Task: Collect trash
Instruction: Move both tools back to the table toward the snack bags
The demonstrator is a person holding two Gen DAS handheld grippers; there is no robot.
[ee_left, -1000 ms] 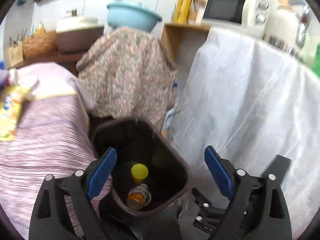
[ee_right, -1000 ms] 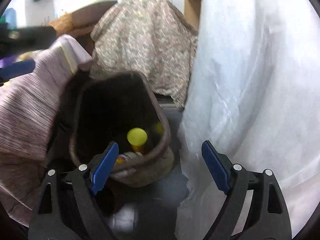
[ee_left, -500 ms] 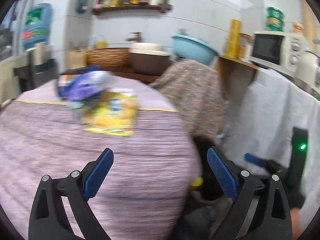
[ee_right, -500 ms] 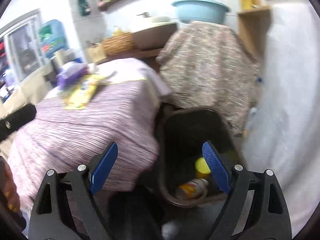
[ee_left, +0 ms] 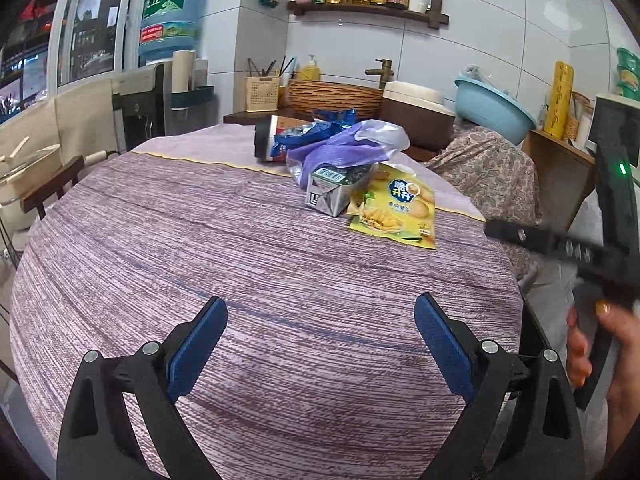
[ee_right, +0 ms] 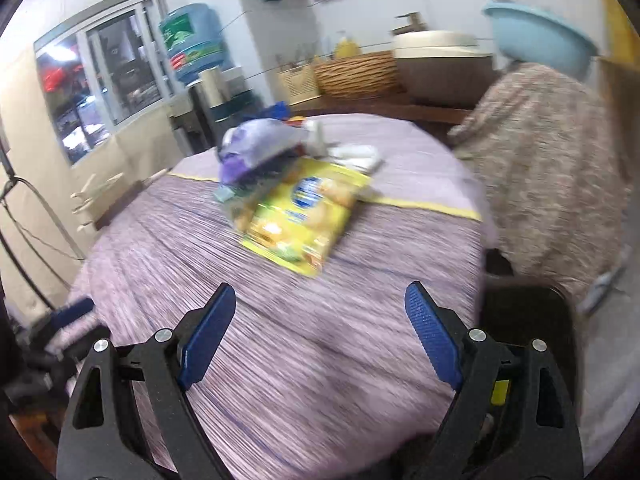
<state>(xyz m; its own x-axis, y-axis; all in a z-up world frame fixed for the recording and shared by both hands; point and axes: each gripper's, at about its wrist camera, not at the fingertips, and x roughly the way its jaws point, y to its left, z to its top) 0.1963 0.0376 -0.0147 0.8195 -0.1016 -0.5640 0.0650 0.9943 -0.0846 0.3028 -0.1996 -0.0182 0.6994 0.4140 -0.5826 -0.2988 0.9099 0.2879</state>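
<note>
Up close, the left gripper (ee_left: pixel 320 340) hangs over the striped purple tablecloth (ee_left: pixel 200 260), jaws spread wide, nothing between them. The right gripper (ee_right: pixel 320 332) is spread just as wide and just as empty, likely ready for a grab. Farther across the table lies the trash: the yellow chip bag (ee_left: pixel 396 210) flat, long axis running away from the grippers toward the wall, its far end tucked beside a silver carton (ee_left: pixel 334 192) under a purple plastic bag (ee_left: pixel 340 148). Behind, a noodle cup (ee_left: pixel 276 138) lies tipped sideways.

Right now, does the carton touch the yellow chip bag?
Touching. The left wrist view shows the carton lying against the chip bag, its right edge overlapping the bag with no tablecloth between them.
</note>
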